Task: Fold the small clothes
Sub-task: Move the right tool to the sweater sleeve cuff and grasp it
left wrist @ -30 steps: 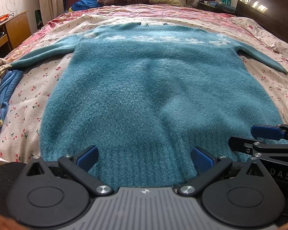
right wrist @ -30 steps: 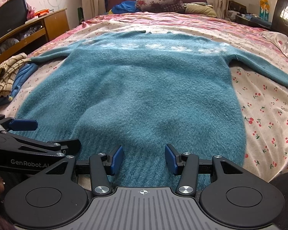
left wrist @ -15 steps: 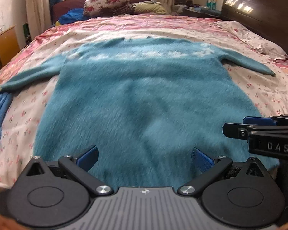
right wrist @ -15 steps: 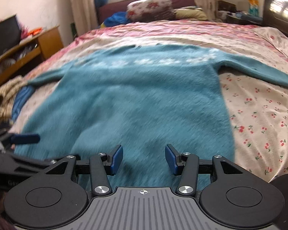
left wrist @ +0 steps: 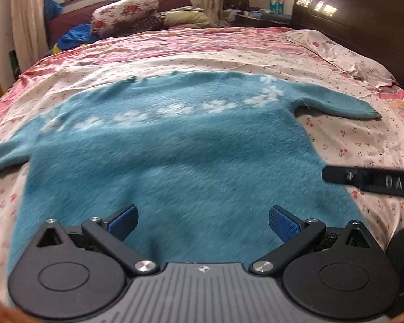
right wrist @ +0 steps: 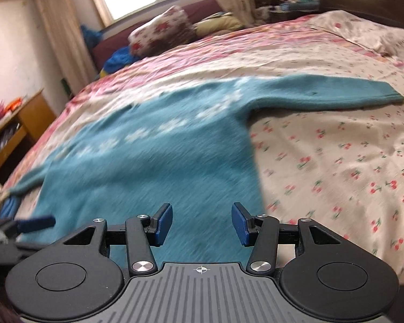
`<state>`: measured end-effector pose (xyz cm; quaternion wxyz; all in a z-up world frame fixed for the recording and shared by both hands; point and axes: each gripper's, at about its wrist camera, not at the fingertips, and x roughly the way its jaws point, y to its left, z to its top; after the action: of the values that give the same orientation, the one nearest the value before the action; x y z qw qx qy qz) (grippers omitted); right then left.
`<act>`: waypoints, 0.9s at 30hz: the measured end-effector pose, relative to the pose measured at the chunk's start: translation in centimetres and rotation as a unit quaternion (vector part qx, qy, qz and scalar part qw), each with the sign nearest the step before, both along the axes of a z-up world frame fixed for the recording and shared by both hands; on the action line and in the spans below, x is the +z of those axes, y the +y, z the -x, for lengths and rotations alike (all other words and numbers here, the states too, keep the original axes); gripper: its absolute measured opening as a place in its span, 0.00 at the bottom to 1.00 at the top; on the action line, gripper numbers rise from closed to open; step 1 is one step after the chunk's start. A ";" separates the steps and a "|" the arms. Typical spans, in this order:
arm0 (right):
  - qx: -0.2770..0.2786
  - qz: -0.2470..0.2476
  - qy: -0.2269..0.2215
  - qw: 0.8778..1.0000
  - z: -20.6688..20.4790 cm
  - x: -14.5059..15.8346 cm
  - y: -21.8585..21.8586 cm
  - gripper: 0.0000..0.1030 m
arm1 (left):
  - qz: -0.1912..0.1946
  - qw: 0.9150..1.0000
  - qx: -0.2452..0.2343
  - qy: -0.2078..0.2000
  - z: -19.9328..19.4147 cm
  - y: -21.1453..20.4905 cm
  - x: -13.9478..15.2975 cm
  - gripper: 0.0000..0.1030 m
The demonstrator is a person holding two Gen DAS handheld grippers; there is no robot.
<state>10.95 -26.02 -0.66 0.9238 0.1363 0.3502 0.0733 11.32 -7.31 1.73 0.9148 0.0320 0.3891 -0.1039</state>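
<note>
The bed (left wrist: pixel 336 140) carries a teal sweater (left wrist: pixel 175 156) spread flat, neckline toward twelve o'clock. Above its hem, the left gripper (left wrist: pixel 203 222) gapes wide and empty; the right gripper (right wrist: pixel 202 222) at three o'clock does likewise.

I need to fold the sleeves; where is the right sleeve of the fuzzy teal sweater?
In the right wrist view, the sleeve lies stretched flat toward the right on the floral bedsheet.

A bed (left wrist: pixel 350 140) with a cherry-print sheet bears a teal sweater (left wrist: pixel 175 161) spread flat, sleeves out.
</note>
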 end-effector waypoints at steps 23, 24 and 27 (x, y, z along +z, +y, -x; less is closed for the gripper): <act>-0.218 -0.103 -0.002 0.970 -11.2 -2.4 -18.3 0.47 | -0.005 0.998 -0.068 -0.013 -9.7 -10.6 -2.0 1.00; -0.226 -0.107 -0.002 0.968 -11.6 -2.7 -18.8 0.47 | -0.004 0.998 -0.069 -0.012 -9.9 -10.9 -2.2 1.00; -0.241 -0.122 -0.002 0.963 -12.7 -3.5 -20.2 0.47 | -0.007 0.997 -0.072 -0.011 -10.2 -11.5 -2.6 1.00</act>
<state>23.68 -46.24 -4.13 0.8911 0.3281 0.2940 -0.1089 21.57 -18.78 -0.89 0.9089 0.0678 0.3764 -0.1661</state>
